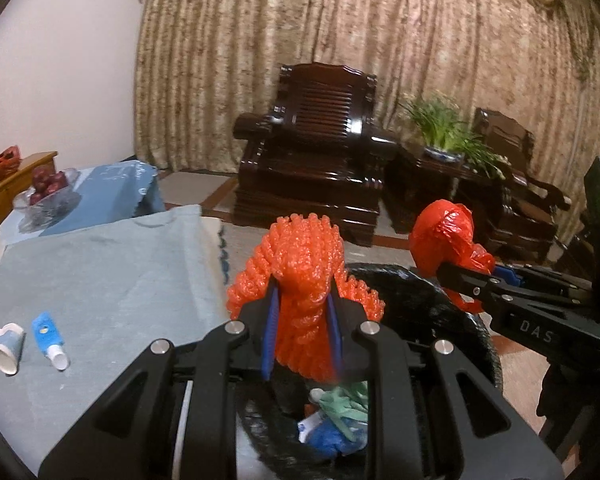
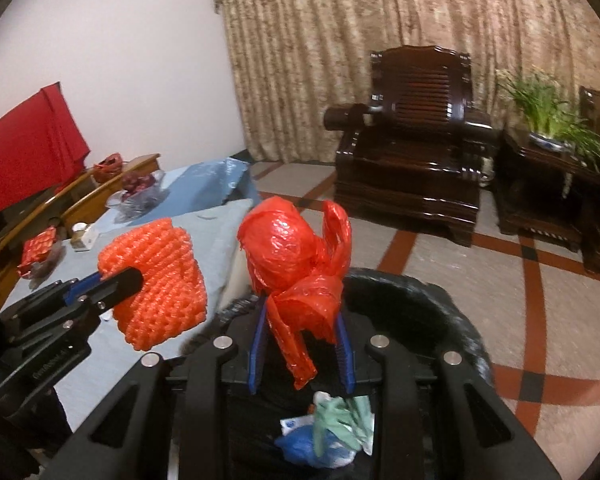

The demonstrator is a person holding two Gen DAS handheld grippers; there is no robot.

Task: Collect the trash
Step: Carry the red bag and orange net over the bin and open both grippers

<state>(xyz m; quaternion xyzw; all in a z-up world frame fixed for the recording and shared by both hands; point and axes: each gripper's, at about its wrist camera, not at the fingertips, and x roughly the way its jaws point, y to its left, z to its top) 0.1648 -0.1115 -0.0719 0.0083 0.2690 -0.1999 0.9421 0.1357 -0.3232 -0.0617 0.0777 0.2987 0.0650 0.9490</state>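
Observation:
My left gripper is shut on an orange foam fruit net, also seen as the orange net in the right wrist view. My right gripper is shut on a crumpled red plastic bag, which shows as the red bag in the left wrist view. Both hang over a black-lined trash bin, whose rim holds green, blue and white scraps at the bottom. A flattened paper cup and a blue-white wrapper lie on the grey-blue tablecloth.
The table stands left of the bin, with a glass fruit bowl at its far end. A dark wooden armchair, a side table with a potted plant and curtains stand behind. The floor is tiled.

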